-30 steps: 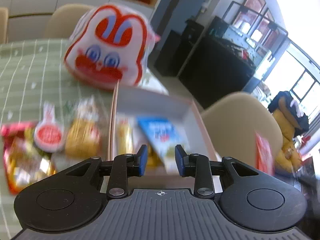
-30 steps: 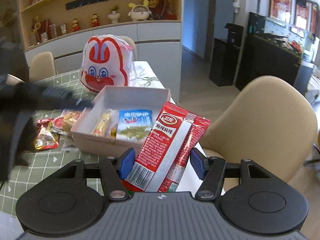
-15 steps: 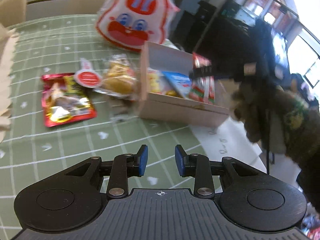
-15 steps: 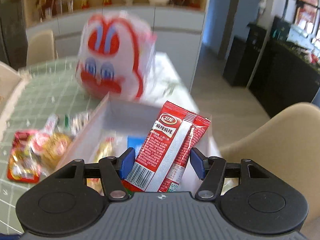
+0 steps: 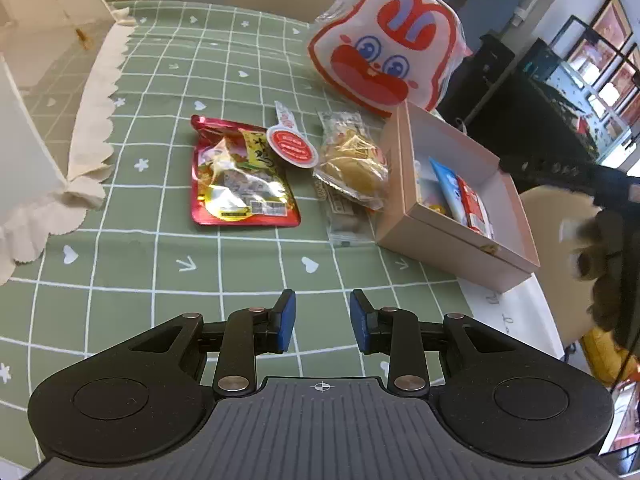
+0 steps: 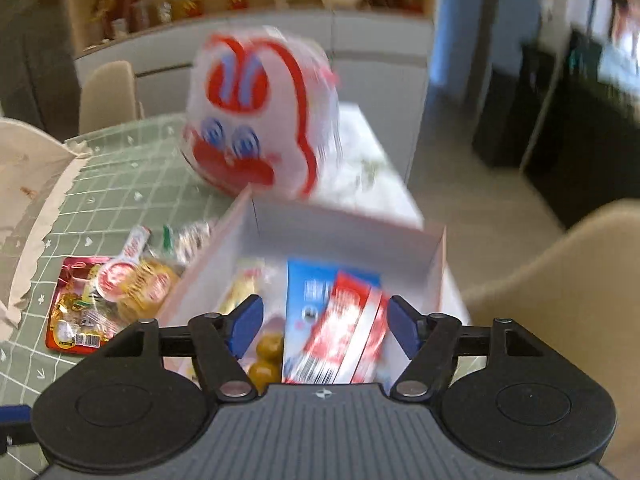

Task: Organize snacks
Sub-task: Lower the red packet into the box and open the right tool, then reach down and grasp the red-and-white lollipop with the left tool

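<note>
My right gripper [image 6: 324, 326] hangs over the open pink box [image 6: 340, 228] and its jaws are opening. The red spicy-strip packet [image 6: 348, 340] lies blurred between and below them on a blue packet [image 6: 316, 280], and the pads stand clear of it. In the left wrist view both packets show inside the box [image 5: 452, 236]: the red packet [image 5: 472, 204] and the blue packet [image 5: 444, 184]. My left gripper [image 5: 322, 322] is open and empty above the green checked cloth. Ahead of it lie a red foil pouch [image 5: 240, 176], a round red-label snack [image 5: 290, 144] and a wrapped bun [image 5: 352, 160].
A large rabbit-face bag [image 5: 384, 52] stands behind the box at the table's far right. A flat pale packet [image 5: 340, 216] lies under the bun beside the box. A frilled cream cloth [image 5: 92, 120] covers the table's left side. Beige chairs [image 6: 560, 300] ring the table.
The right gripper's jaws have widened and the red packet has dropped from them into the box. The left gripper has pulled back from the box to the near side of the cloth.
</note>
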Demonstrator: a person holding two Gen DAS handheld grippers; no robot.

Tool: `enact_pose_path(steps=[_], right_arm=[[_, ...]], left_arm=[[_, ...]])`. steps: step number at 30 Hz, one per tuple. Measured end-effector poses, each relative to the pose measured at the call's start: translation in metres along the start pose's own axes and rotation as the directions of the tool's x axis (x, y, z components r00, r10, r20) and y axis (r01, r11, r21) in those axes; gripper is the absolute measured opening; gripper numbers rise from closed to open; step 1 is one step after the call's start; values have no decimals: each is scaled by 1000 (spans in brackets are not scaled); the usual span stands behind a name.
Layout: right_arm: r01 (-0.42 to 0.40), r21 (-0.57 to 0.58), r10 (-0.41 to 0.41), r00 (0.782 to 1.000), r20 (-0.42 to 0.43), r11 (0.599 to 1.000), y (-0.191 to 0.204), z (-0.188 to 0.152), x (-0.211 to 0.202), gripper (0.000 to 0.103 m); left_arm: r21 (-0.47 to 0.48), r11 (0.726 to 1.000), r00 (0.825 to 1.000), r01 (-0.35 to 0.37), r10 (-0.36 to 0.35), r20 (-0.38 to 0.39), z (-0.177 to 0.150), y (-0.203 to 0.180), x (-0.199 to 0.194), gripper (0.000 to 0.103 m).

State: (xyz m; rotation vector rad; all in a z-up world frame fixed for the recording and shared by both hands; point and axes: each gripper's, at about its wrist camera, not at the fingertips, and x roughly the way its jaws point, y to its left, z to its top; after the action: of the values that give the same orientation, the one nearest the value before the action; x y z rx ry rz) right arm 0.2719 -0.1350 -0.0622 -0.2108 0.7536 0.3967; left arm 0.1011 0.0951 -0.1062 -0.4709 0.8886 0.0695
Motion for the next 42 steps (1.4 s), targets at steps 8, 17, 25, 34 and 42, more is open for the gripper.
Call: enact_pose_path(steps=[8,17,25,34,42], right_arm=[[-152,-89,151,988,-13,984,62,43,18,73],[-88,-100,68,980,-189,991,143,77,122,58],[48,-303,-137,950,-279,952,165,89,213,20],[-187,-236,97,932,-349,954,161,41,142,19],[-389,-128,326,879,-347,912,152,-28,55,19]], left_arm=[[-17,999,999,30,-31,-32,-19,29,-10,33],[-106,994,998,30,-35,-51,-41,87,-32,33],[-175,985,998,-9,-3,-68,-48,123,-36,33],[-175,984,999,32,-31,10,0,127,-17,33],[-99,989,994,106,-109,-18,14,88,4,33]])
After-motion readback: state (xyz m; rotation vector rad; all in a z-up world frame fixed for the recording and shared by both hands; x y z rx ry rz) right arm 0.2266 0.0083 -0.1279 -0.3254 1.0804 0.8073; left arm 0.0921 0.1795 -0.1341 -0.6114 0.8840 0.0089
